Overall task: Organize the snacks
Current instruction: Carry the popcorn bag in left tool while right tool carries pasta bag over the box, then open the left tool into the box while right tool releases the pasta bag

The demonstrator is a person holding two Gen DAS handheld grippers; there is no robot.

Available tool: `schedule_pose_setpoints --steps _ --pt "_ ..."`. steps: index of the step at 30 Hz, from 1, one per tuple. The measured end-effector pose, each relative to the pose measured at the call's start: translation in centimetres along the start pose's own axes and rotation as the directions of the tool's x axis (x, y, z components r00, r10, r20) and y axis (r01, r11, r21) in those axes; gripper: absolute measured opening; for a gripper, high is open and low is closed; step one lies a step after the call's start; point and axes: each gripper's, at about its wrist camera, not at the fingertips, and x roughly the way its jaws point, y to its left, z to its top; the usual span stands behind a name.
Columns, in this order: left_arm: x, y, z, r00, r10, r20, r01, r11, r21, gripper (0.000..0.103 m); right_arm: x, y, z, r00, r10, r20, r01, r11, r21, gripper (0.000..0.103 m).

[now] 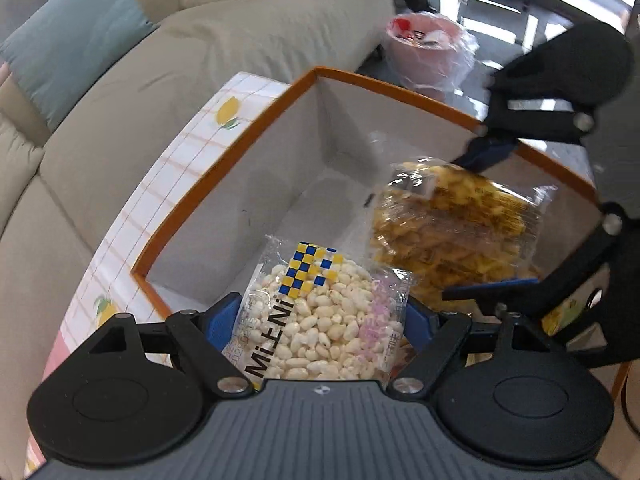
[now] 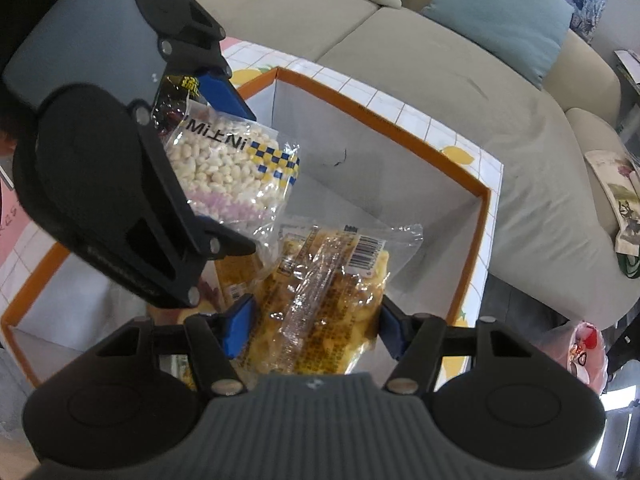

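Observation:
My left gripper point(image 1: 322, 320) is shut on a clear bag of white puffed snacks point(image 1: 320, 320) with a blue-and-yellow checked label. It holds the bag over the near end of a white box with an orange rim point(image 1: 240, 136). Beside it, my right gripper point(image 1: 490, 220) is shut on a clear bag of yellow snacks point(image 1: 448, 232), also over the box. In the right wrist view the yellow bag point(image 2: 320, 300) sits between the right gripper's point(image 2: 316, 330) blue pads. The left gripper point(image 2: 224, 168) and white bag point(image 2: 228, 168) hang at upper left above the box point(image 2: 400, 120).
The box stands on a table with a lemon-print grid cloth point(image 1: 192, 152). A beige sofa point(image 1: 132, 92) with a teal cushion point(image 1: 76, 40) runs alongside. A pink bin with a plastic liner point(image 1: 424, 52) stands beyond the box. Another orange packet point(image 2: 236, 276) lies inside the box.

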Motion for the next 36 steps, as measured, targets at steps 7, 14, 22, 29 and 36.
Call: schedule_pose_setpoints --steps 7,14,22,29,36 --pt "1.0 -0.7 0.3 0.999 0.032 -0.027 -0.030 0.997 0.068 0.099 2.2 -0.1 0.1 0.999 0.014 -0.028 -0.017 0.996 -0.087 0.063" --pt "0.2 -0.6 -0.2 1.000 0.017 0.004 -0.017 0.999 0.039 0.100 1.8 -1.2 0.1 0.999 0.009 -0.045 -0.012 0.998 -0.066 0.081" --pt "-3.1 -1.1 0.2 0.998 0.048 0.040 -0.051 0.997 0.064 0.101 -0.1 -1.0 0.2 0.998 0.008 -0.056 -0.012 0.998 -0.064 0.089" --pt "-6.6 -0.9 -0.7 0.997 0.046 0.067 -0.048 0.998 0.031 0.101 -2.0 -0.7 0.1 0.999 -0.005 -0.042 0.003 0.999 -0.042 0.092" --pt "-10.4 0.8 -3.3 0.990 0.030 0.136 -0.015 0.994 -0.109 0.101 -3.4 0.8 -0.2 0.991 -0.098 -0.087 0.106 0.991 0.082 0.092"
